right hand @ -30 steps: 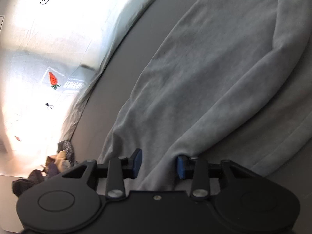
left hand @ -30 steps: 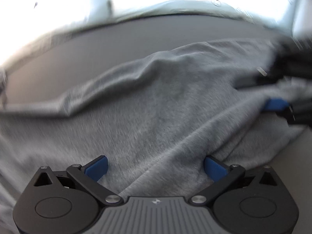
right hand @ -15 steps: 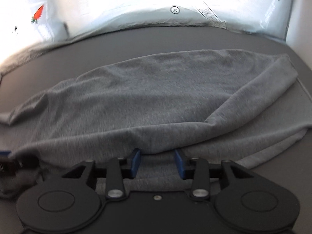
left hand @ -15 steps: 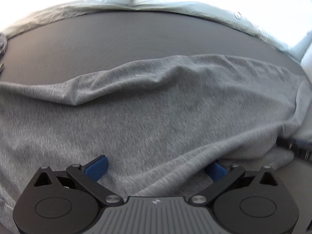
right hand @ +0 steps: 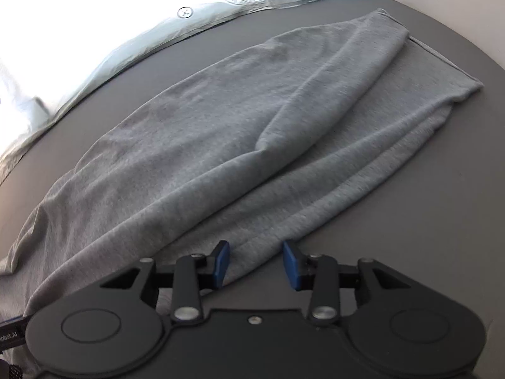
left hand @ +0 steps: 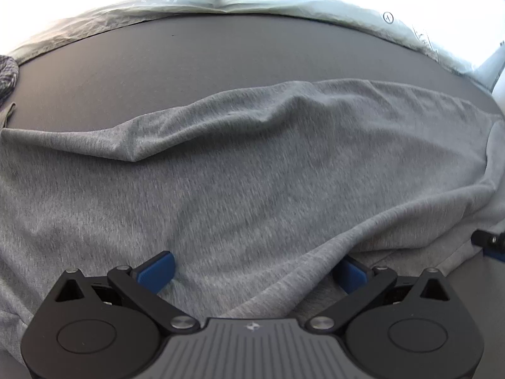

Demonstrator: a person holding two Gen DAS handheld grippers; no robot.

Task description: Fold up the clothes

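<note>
Left tool stands spread wide over the grey garment, its blue pads far apart; a raised fold of the cloth runs between them toward the tool's body, and neither pad presses it, so this tool is released. Right tool has its jaws part-way apart and they have just been closing a little; the near hem of the garment lies between the blue pads, close against the left one, with a gap to the right one, so nothing is pinched there either.

Seen from the right wrist, the garment lies spread on the dark bench, stretching from the tool away to the far right, where its flat lower layer ends in a corner. An upper layer is folded over on top and forms a long rounded ridge running diagonally across the cloth. In the left wrist view the garment fills most of the near bench, its far edge rumpled into a low ridge.

Beyond the garment a strip of bare bench shows, then a pale crinkled sheet along the bench's far edge. Part of the right tool shows at the garment's right side. A patterned bit of fabric sits at the far left.
</note>
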